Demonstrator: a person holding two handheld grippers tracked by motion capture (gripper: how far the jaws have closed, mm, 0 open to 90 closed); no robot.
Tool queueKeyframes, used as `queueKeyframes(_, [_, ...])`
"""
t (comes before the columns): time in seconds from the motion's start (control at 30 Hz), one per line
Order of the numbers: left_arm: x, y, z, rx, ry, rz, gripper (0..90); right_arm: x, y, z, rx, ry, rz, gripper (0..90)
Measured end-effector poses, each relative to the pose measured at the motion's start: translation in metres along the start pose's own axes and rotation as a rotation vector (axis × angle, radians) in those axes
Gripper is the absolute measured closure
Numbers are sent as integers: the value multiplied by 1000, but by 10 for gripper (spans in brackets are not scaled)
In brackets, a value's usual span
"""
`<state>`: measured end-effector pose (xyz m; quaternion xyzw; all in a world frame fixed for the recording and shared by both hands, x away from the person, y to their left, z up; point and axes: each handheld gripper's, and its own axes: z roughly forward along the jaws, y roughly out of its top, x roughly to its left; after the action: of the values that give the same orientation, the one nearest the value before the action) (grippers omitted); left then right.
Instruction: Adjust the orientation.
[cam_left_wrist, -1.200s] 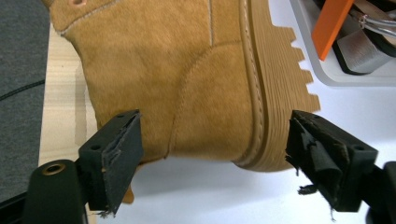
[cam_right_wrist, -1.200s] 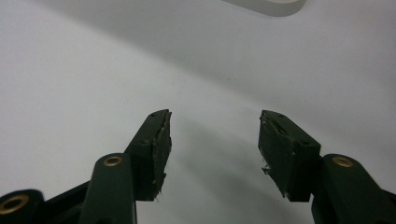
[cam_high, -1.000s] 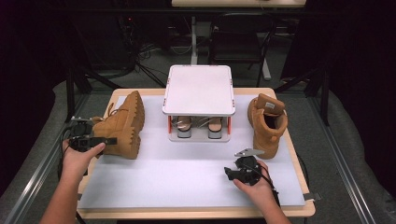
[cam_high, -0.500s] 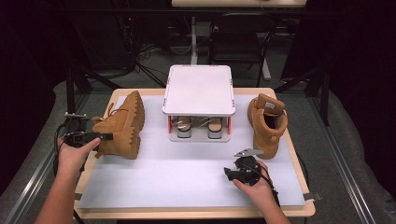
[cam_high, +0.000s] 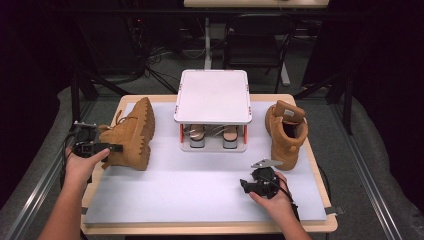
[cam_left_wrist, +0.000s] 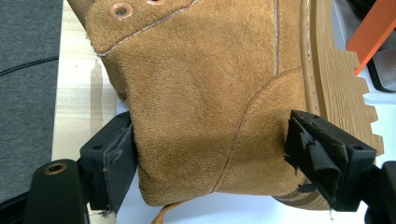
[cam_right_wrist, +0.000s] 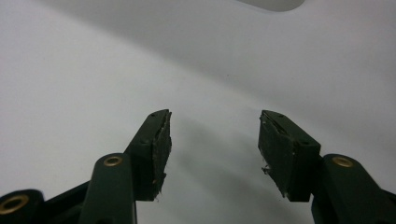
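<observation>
A tan suede boot (cam_high: 132, 132) lies on its side at the table's left, its ridged sole turned toward the middle. My left gripper (cam_high: 114, 147) reaches it from the left. In the left gripper view that boot (cam_left_wrist: 205, 93) fills the gap of my left gripper (cam_left_wrist: 210, 116): the jaws stand very wide, one pad (cam_left_wrist: 122, 154) at the suede's edge, the other over the sole rim, with no squeeze to see. A matching boot (cam_high: 286, 132) stands upright at the right. My right gripper (cam_high: 246, 186) rests open on the mat in front of it, nothing between its jaws (cam_right_wrist: 212, 121).
A white two-level stand (cam_high: 212, 95) sits mid-table with a pair of sandals (cam_high: 197, 134) on its lower shelf. A pale mat (cam_high: 190, 195) covers the wooden table. Dark floor, cables and furniture lie beyond the far edge.
My left hand has shifted slightly leftward beside the lying boot. Neither boot has moved, and the right hand has kept still.
</observation>
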<state>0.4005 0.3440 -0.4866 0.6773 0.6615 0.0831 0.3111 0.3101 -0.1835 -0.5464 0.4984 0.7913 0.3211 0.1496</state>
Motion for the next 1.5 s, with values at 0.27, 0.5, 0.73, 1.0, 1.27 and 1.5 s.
queueKeyframes(0.27, [-5,3,-14,-30,15,21,398,0,0,0,-2,1,3,441])
queueKeyframes(0.5, [-16,7,-22,-42,30,55,484,1,0,1,3,5,7,446])
queueKeyframes(0.73, [-21,9,-25,-49,29,68,515,0,0,1,1,8,9,446])
queueKeyframes(1.0, [-32,13,-31,-65,13,90,547,1,0,1,2,9,9,445])
queueKeyframes(1.27, [-44,17,-35,-85,-20,124,611,1,0,1,3,10,8,445])
queueKeyframes(1.5, [-51,20,-33,-93,-37,129,623,0,0,1,4,11,8,445])
